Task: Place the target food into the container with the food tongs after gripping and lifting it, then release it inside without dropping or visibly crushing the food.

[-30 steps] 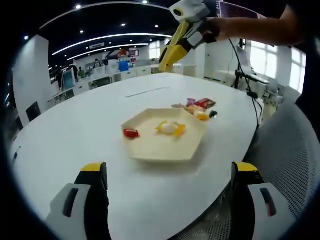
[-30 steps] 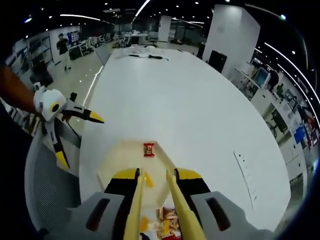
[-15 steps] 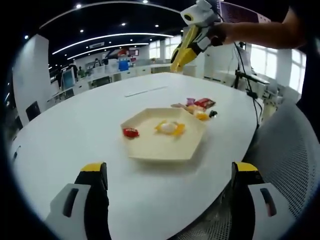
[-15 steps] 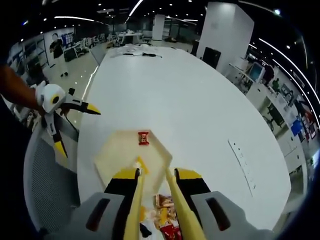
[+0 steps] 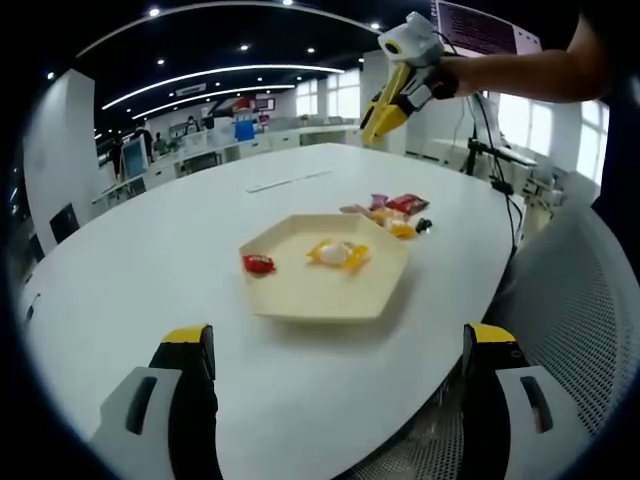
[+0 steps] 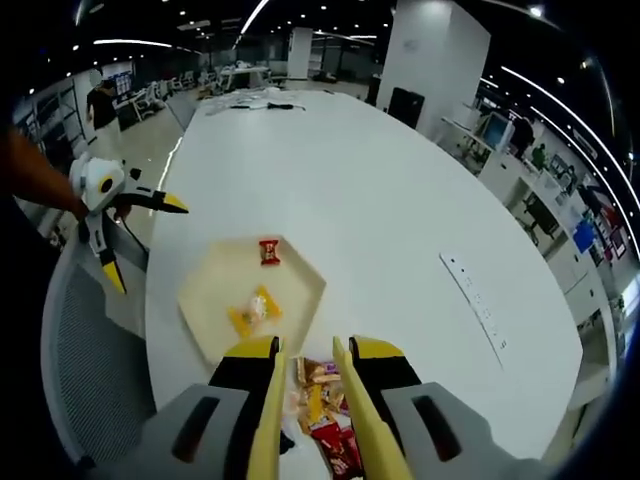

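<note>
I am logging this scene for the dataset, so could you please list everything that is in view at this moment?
Table: one, white, oval, under everything.
Tray: one, cream, hexagonal, near the table's edge.
Yellow-wrapped snack: one, in the tray.
Red-wrapped candy: one, in the tray, apart from the yellow one.
Loose snack pile: several, red, orange and purple wrappers, on the table beside the tray.
Chair: one, grey mesh, at the table's edge.
Left gripper: one, white and yellow, jaws wide apart.
Right gripper: one, yellow jaws near together, raised above the table.

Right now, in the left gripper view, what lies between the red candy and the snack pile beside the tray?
The yellow-wrapped candy lies between the red candy and the snack pile, inside the hexagonal tray, as the left gripper view shows.
</note>
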Tool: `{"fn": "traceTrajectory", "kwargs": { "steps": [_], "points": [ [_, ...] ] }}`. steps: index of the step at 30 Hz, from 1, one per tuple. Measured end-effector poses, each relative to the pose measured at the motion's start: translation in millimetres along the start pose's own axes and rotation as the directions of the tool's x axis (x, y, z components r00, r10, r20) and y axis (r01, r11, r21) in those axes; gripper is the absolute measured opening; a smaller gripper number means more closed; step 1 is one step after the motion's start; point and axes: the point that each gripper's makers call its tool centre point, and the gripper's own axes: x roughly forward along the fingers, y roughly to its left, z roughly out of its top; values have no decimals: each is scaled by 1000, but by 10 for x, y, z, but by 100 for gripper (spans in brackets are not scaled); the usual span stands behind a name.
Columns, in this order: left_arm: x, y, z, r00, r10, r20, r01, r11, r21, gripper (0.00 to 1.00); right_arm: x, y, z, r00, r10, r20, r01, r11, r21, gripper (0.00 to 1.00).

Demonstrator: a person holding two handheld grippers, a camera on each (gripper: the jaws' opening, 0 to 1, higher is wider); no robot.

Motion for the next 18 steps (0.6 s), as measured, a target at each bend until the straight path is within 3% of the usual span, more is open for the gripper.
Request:
{"fn": "traceTrajectory", "kwargs": {
  "steps": [13,18],
  "points": [
    [9,-5,-10,1000,-5,-7,5,1000,-3,100,-143,-61,-218,1000,-20,-2,20,999,34,27],
    [9,-4,-18,1000,-7,-9,7,1000,-4,100,-133,-38,-295,1000,-16,-15,17,1000,9,27]
  ]
}}
